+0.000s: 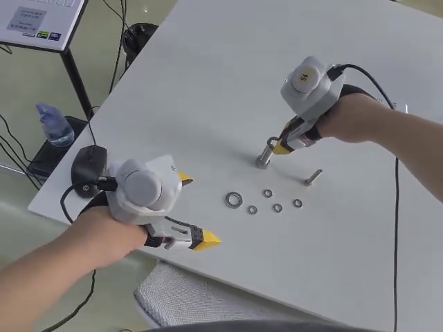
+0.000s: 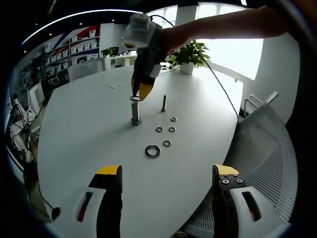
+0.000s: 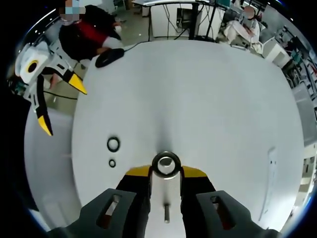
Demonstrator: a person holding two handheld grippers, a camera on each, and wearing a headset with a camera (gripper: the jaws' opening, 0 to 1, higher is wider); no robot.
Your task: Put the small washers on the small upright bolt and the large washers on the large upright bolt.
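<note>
My right gripper [image 1: 280, 146] is shut on a large washer [image 3: 166, 163] and holds it right at the top of the large upright bolt [image 1: 264, 158] [image 2: 135, 113]. The small upright bolt [image 1: 313, 178] [image 2: 163, 102] stands just to the right of it. A second large washer [image 1: 234, 200] [image 2: 152, 151] lies flat on the white table [image 1: 208, 90]. Several small washers [image 1: 277, 207] [image 2: 167, 143] are scattered beside it. My left gripper [image 1: 196, 209] [image 2: 167, 171] hovers open and holds nothing near the table's front edge, short of the washers.
A black mouse [image 1: 88, 162] lies at the table's left corner. A spray bottle [image 1: 54, 124] stands on the floor beyond it. A mesh chair [image 1: 187, 297] sits under the front edge. The far half of the table is bare.
</note>
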